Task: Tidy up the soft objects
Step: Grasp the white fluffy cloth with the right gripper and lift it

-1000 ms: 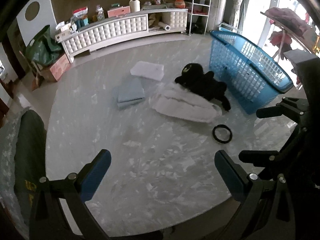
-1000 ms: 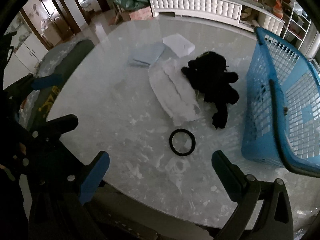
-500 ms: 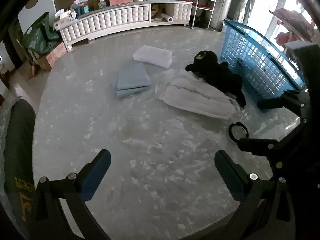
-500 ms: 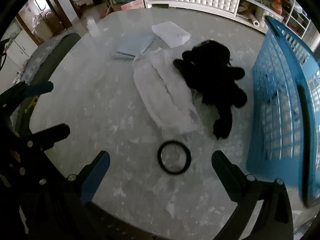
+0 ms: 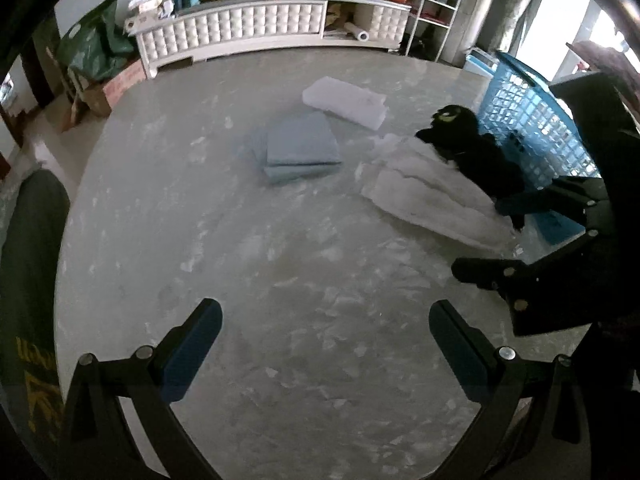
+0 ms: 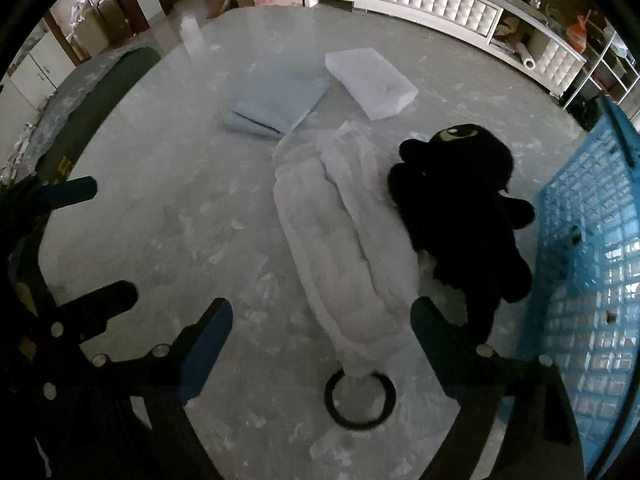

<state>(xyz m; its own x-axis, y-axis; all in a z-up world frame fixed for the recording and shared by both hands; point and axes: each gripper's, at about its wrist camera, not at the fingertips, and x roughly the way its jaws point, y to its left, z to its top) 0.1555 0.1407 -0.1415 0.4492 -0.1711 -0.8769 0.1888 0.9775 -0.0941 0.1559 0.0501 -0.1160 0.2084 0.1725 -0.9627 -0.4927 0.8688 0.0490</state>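
A black plush toy (image 6: 460, 208) lies on the round marble table beside a blue laundry basket (image 6: 592, 264). A crumpled white fabric piece (image 6: 344, 240) lies against the toy's left side. A folded light-blue cloth (image 6: 276, 100) and a folded white cloth (image 6: 370, 76) lie farther back. My right gripper (image 6: 320, 320) is open and empty, hovering over the near end of the white fabric. My left gripper (image 5: 320, 324) is open and empty over bare table, with the blue cloth (image 5: 300, 148), white fabric (image 5: 432, 196) and toy (image 5: 468, 144) ahead.
A black ring (image 6: 360, 396) lies on the table just under my right gripper. The right gripper's fingers (image 5: 500, 272) show at the right of the left wrist view. A dark chair back (image 5: 28, 260) stands at the table's left edge. A white sideboard (image 5: 256, 28) stands behind.
Both grippers have moved forward over the table. The right one has closed in on the white fabric and plush toy; the black ring now lies beneath it.
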